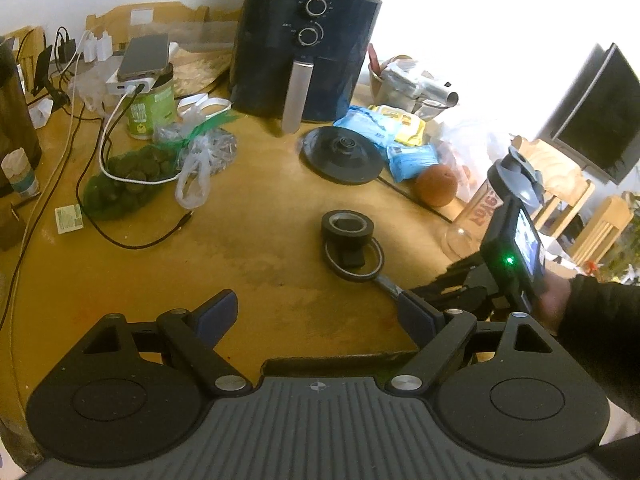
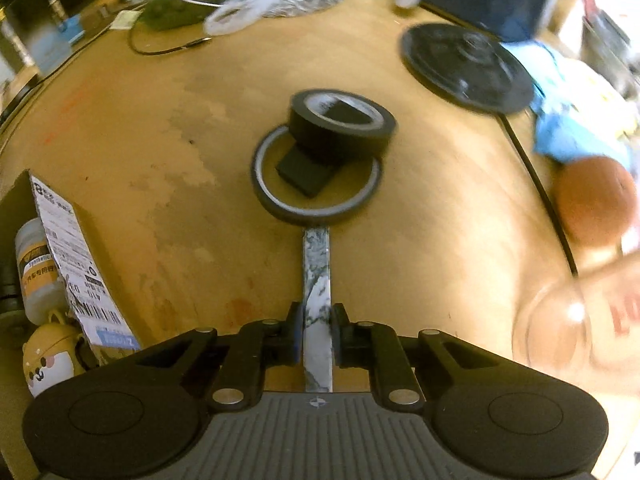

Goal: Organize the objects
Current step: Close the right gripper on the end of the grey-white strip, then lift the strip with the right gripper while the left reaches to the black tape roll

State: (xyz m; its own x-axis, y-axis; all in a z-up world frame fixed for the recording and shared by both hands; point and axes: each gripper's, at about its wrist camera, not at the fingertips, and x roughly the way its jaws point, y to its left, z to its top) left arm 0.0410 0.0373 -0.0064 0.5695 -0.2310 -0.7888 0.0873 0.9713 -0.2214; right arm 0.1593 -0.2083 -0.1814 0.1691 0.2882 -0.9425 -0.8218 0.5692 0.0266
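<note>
My right tongs [image 2: 317, 330] pinch the loose tape strip [image 2: 317, 276] running ahead to 2 stacked rolls [image 2: 320, 160] on the table [image 2: 160, 160]. My left tongs [image 1: 316, 312] hang wide, empty, rolls [image 1: 352, 246] just ahead.

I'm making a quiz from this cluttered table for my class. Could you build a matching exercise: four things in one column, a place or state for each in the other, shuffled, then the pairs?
Things:
1. black tape roll
2. tape strip
3. phone
4. left gripper

Places or states:
A. lying on a power bank atop a green can
B. pinched in the right gripper
C. jaws open, nothing between them
D. resting partly on the thin flat roll

Pairs: 1-D, 2-B, 3-A, 4-C
</note>
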